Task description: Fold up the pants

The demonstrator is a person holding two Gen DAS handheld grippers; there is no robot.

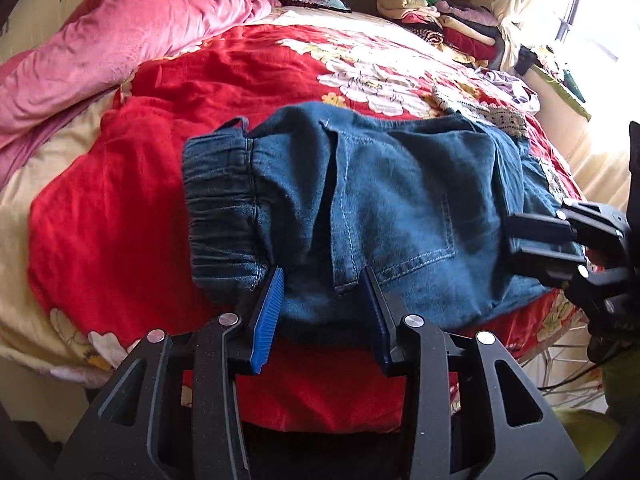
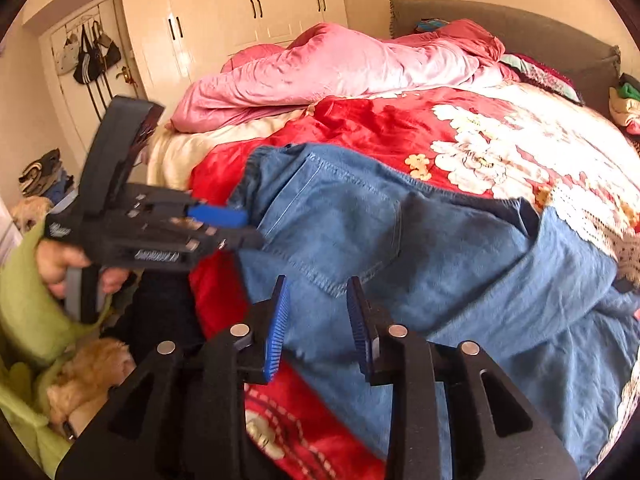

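Observation:
Folded blue jeans (image 1: 392, 200) lie on the red flowered bedspread (image 1: 120, 200), elastic waistband to the left in the left wrist view. My left gripper (image 1: 324, 276) sits at their near edge with its blue pads apart, and the denim lies flat between the tips without being pinched. My right gripper (image 1: 513, 238) reaches in from the right at the jeans' right edge. In the right wrist view the right gripper (image 2: 318, 284) hovers open over the jeans (image 2: 400, 260) by a back pocket. The left gripper (image 2: 244, 226) appears blurred at the waistband end, held by a hand (image 2: 60, 260) in a green sleeve.
A crumpled pink duvet (image 1: 120, 40) fills the far left of the bed. Stacked folded clothes (image 1: 440, 16) sit at the far right corner, and a lace-edged cloth (image 1: 480, 108) lies beyond the jeans. Cream wardrobes (image 2: 240, 0) stand behind. A tan furry dog (image 2: 92, 376) lies by the bed.

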